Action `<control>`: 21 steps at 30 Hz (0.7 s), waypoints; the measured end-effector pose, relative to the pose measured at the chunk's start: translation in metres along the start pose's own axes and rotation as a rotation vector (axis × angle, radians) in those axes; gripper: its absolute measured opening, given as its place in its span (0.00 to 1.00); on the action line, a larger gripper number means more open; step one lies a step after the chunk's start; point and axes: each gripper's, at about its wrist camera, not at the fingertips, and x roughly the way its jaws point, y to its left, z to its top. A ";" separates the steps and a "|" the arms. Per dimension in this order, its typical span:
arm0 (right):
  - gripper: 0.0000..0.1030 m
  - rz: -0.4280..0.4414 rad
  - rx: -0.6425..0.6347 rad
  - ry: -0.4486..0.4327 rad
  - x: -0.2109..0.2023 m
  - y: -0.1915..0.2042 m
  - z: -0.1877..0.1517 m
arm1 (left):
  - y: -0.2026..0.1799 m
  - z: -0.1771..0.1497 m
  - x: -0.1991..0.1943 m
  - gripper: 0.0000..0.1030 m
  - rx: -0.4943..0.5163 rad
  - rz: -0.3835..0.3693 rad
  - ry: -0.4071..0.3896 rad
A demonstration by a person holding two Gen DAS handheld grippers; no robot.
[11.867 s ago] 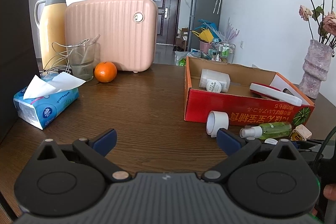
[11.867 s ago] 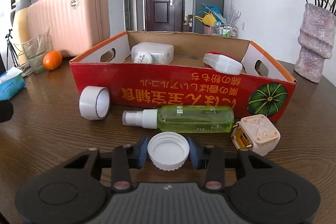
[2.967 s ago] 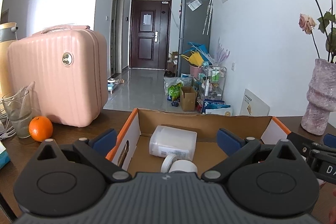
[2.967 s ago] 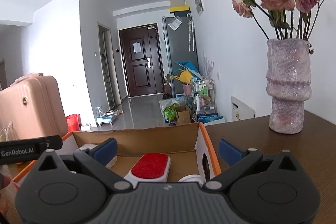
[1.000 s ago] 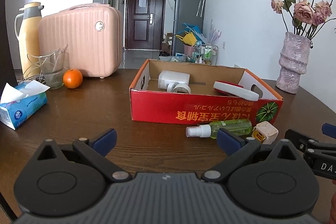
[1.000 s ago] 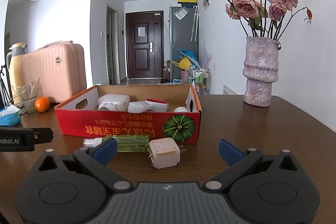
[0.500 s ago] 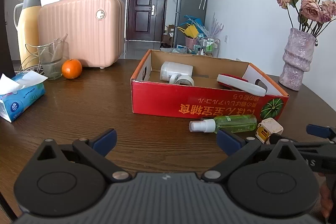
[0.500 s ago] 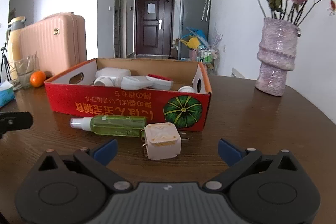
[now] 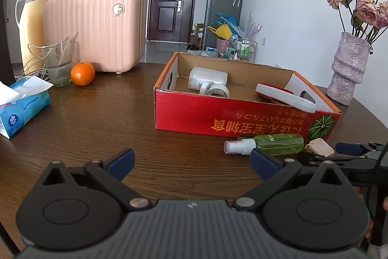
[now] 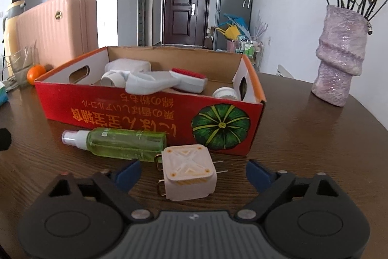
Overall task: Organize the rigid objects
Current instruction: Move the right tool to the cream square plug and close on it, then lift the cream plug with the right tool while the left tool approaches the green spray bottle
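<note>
R gripper (image 10: 191, 172) angled down twd table, jaws closing but pads not yet pressed on anything. L gripper (image 9: 191, 160) held low, jaws wide apart, nothing gripped.

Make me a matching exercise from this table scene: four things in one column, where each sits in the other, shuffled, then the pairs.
Things:
1. tape roll
2. green spray bottle
3. orange
4. plug adapter

Places:
A. between the closing right claw fingers, untouched
B. inside the red box
C. beside the glass cup
D. lying along the box front

Pairs: 1-B, 2-D, 3-C, 4-A
</note>
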 end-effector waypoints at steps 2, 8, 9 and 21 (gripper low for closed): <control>0.82 -0.002 0.001 0.015 0.004 0.000 0.000 | 0.000 0.000 0.000 1.00 0.001 0.000 0.002; 0.65 0.027 0.015 0.030 0.007 -0.002 -0.001 | 0.000 0.000 0.001 1.00 0.003 0.001 0.002; 0.65 0.029 0.014 0.030 0.007 -0.002 -0.001 | 0.000 0.000 0.001 1.00 0.002 0.001 0.001; 0.56 0.004 0.038 -0.052 -0.016 -0.003 -0.006 | -0.001 -0.001 0.002 1.00 0.005 0.007 -0.002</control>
